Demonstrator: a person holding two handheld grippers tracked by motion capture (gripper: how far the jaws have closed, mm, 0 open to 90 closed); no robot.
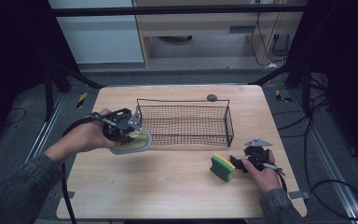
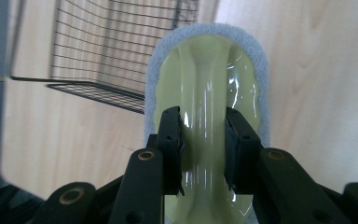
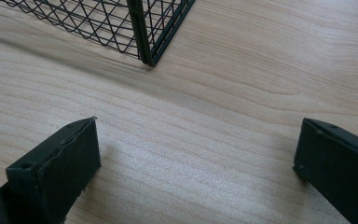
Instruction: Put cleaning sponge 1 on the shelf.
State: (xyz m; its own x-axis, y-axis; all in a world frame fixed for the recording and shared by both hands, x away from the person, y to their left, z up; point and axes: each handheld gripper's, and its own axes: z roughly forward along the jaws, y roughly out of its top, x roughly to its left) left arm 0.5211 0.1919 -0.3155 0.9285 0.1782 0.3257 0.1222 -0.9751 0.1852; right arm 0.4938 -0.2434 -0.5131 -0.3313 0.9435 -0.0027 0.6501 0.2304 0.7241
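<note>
The left gripper [image 1: 129, 133] held a handled scrubbing pad [image 1: 133, 143] just off the near left corner of the black wire basket [image 1: 185, 122], low over the wooden table [image 1: 168, 186]. In the left gripper view its two black jaws were closed in on the raised middle ridge of the scrubber [image 2: 208, 84], a glossy pale-yellow plastic back rimmed by a grey fibrous pad. The ridge stood between the jaws and filled the gap, so the hold looked firm (though whether the pad's underside touched the table could not be told).

The right gripper [image 1: 240, 163] rested near the table's right front, its jaws spread wide apart with nothing between them; the right gripper view showed bare wood between the two jaws and a corner of the basket [image 3: 144, 28] beyond. A green-and-yellow sponge [image 1: 222, 168] stood on edge just beside that gripper's jaws, seemingly not gripped.

As a judgement, the scrubber should be light and easy to lift. Its plastic back looked stiff but shiny, hence slippery, and the soft pad rim would give under pressure and offer poor purchase. The central ridge was the sensible place to grip, squarely across its narrow waist, as here. The sponge would be light and squashy, best pinched across its flat faces.
</note>
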